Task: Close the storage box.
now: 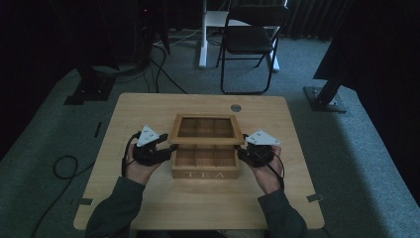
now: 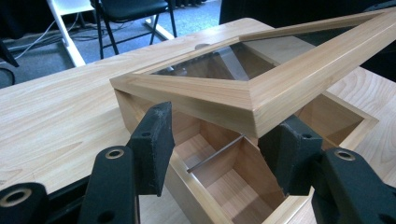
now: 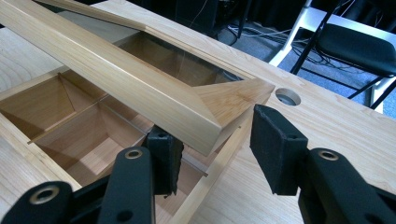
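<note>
1. Tea box (image 1: 205,168), one, wooden, marked TEA, mid-tabletop (image 1: 148,109); six compartments, none with anything visible inside.
2. Glass-paned lid (image 1: 206,129), one, raised and tilted above the box's rear edge, so I can swing it on its hinge.
3. My left hand-held gripper (image 1: 166,150), at the box's left: jaws apart, astride a lid corner, not clamping.
4. My right hand-held gripper (image 1: 242,149), at the box's right: likewise open around the opposite corner.

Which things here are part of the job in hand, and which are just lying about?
In the job:
tea box, open, compartments bare
its glazed lid, half raised
left gripper at the lid's left corner
right gripper at its right corner

Lying about:
folding chair
floor cables
table's cable hole
</note>
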